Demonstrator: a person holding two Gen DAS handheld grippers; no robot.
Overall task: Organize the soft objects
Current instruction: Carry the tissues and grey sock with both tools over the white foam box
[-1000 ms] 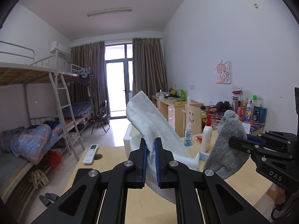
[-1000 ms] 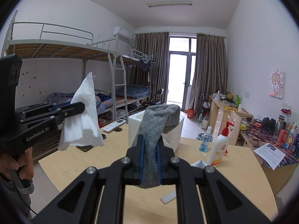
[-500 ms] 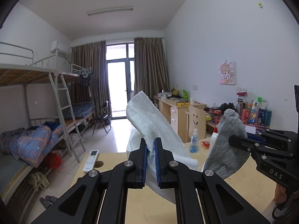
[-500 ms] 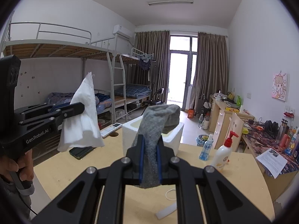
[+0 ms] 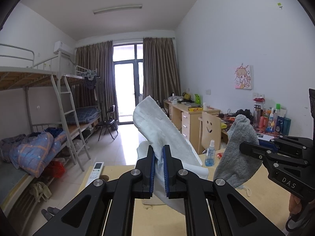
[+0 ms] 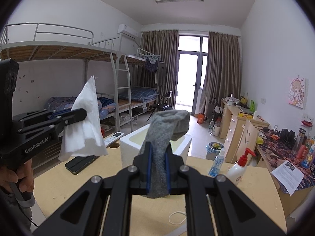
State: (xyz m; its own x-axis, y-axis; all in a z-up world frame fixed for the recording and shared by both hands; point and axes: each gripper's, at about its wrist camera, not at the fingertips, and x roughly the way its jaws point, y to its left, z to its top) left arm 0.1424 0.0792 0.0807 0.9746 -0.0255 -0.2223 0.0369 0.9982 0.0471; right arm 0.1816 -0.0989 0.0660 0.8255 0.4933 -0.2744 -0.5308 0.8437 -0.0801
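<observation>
Both hand-held grippers are lifted above the tabletop [image 6: 65,184], each clenched on one soft item.

Left hand-held gripper [image 5: 158,169]: blue pads pinched on the white cloth [image 5: 157,129]. The cloth stands up and leans far-left from the pads, with a shorter tail hanging below them.

Right hand-held gripper [image 6: 158,169]: clamped on the grey sock [image 6: 167,129]. The sock's long axis runs up from the pads; its top end flops over to the right, and a short stub shows below the jaws.

Key relation: the white foam box [image 6: 128,147] sits on the far part of the tabletop, straight ahead of the right gripper and just behind the sock in that view. From the left gripper it lies ahead too, almost wholly masked by the cloth. The right gripper looks the nearer of the two (a judgement from the box's apparent size only). If the box is the drop place, the sock goes forward and down.

Hidden or unclear:
- The box interior shows only as a pale yellow patch; its contents cannot be read.
- The right side of the box rim is covered by the sock.
- A white cord loop [image 6: 177,217] lies on the near tabletop, partly behind the gripper frame.
- Phone [image 6: 82,163], remote [image 6: 114,136], spray bottle [image 6: 216,162] and pump bottle [image 6: 239,168] stand clear of the path.
</observation>
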